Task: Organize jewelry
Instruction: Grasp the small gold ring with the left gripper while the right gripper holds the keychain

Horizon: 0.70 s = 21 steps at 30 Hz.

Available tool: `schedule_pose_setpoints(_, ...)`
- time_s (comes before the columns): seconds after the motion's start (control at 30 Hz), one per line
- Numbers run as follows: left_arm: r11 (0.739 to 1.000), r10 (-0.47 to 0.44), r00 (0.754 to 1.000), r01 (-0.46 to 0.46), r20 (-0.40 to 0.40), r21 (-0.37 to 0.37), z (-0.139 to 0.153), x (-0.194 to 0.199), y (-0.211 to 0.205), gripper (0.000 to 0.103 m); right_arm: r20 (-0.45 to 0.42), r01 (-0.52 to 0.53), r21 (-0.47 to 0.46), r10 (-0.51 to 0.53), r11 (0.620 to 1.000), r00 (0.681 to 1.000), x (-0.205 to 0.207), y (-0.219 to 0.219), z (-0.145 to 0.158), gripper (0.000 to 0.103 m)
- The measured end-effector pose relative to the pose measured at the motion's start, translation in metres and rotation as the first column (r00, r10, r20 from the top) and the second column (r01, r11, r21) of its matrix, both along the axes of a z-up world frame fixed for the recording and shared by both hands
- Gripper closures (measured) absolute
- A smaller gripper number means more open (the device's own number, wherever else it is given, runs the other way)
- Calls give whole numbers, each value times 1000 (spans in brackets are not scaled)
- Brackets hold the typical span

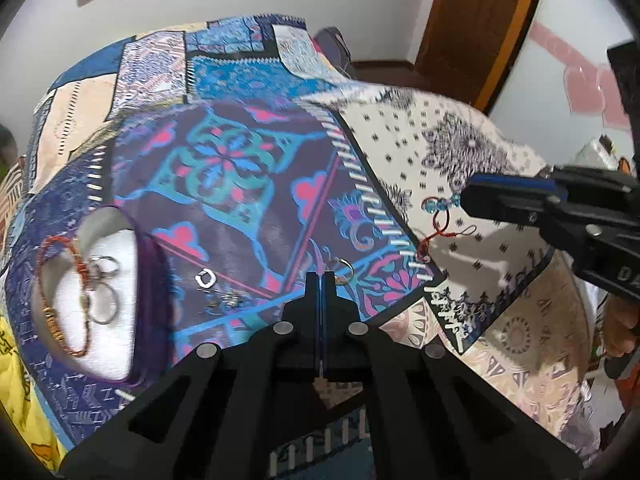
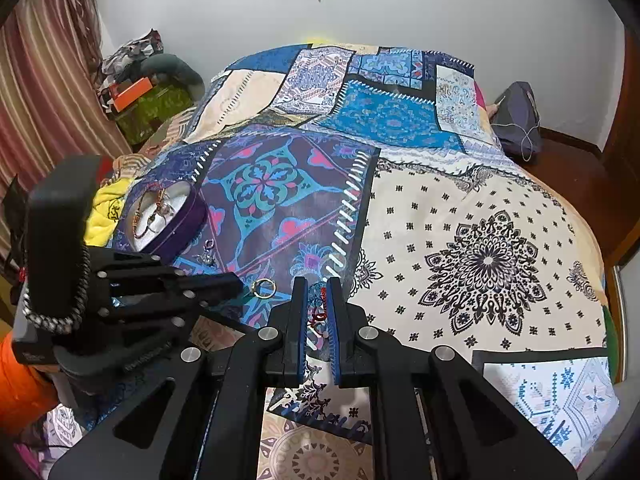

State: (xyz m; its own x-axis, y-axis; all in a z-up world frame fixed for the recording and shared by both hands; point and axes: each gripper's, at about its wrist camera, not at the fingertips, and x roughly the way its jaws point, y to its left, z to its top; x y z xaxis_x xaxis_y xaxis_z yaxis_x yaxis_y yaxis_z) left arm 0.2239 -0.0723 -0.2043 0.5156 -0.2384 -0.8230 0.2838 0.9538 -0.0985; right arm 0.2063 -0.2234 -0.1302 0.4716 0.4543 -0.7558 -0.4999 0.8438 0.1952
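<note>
On the bed's patchwork bedspread point(image 2: 460, 208), the right gripper point(image 2: 318, 304) has its jaws narrowly parted around a red-corded blue bead charm point(image 1: 434, 205), pinching it. The left gripper point(image 1: 320, 280) is pressed together, empty, just beside a gold ring point(image 1: 345, 267). The purple jewelry box point(image 1: 150, 280) lies left of that ring.
</note>
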Motion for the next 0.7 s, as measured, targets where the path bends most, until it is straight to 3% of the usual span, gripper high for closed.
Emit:
schedule_pose_setpoints(0.17, 999, 20, 1000, -20, 8, -37, 12, 1, 9, 99, 15, 14, 8, -14, 1000, 1000, 2, -2, 5, 95)
schedule_pose_setpoints(0.3, 1000, 1, 1000, -1, -4, -2, 8, 4, 0, 65, 13, 24, 19, -24, 1000, 1000, 3, -5, 6, 95)
schedule_pose_setpoints(0.47, 996, -51, 999, 52, -20, 76, -6, 8, -22, 65, 13, 27, 16, -27, 1000, 1000, 3, -6, 6, 95)
schedule_pose_setpoints(0.57, 997, -49, 997, 53, -64, 63, -18, 17, -26, 66, 11, 30, 15, -30, 999, 999, 4, -8, 5, 95)
schedule_pose_setpoints(0.63, 997, -36, 998, 39, -51, 61, -19, 19, -25, 70, 10, 30, 13, -30, 999, 999, 3, -10, 4, 95)
schedule_pose_setpoints(0.7, 998, -8, 999, 11, -43, 68, -21, 21, -24, 84, 10, 30, 10, -31, 999, 999, 4, -11, 4, 95)
